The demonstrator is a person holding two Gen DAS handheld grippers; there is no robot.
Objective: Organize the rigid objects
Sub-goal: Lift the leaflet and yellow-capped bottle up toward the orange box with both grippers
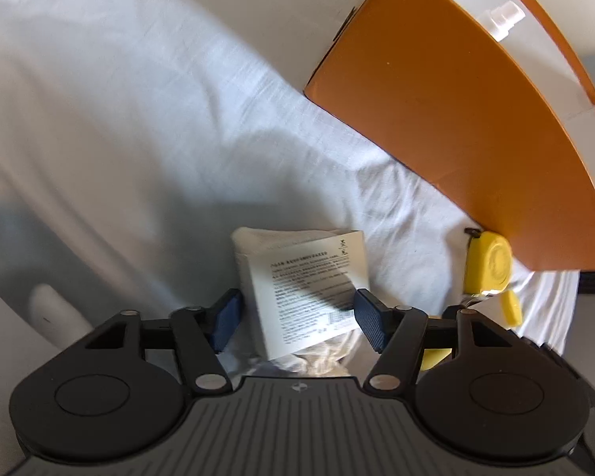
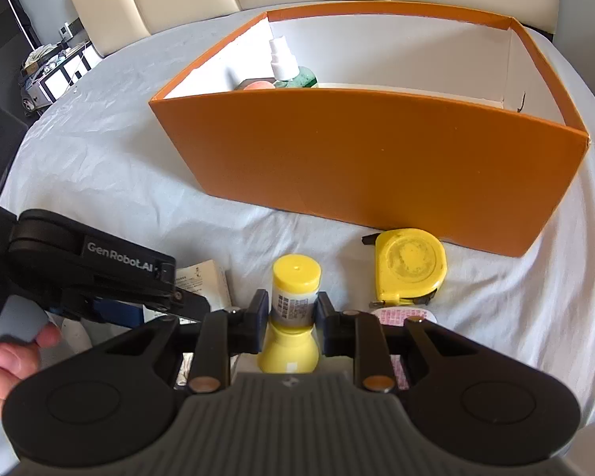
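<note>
while the orange box point(image 2: 369, 158) stands open at the back of the white-clothed desk point(image 2: 111, 182), a spray bottle point(image 2: 283, 63) already inside, loose items wait in front of it. yellow tape measure point(image 2: 410, 269) lies just beside the box wall. left gripper point(image 1: 297, 319): jaws spread, pointing steeply down, straddling a white printed packet point(image 1: 305, 289) without pressing; packet's long axis runs along the fingers. right gripper point(image 2: 291, 315): jaws pinching the yellow-capped bottle point(image 2: 295, 297), upright, box straight ahead.

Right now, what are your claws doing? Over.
Right claw shut on yellow-capped bottle. Left claw open around white carton. Orange box ahead, tape measure beside it.
</note>
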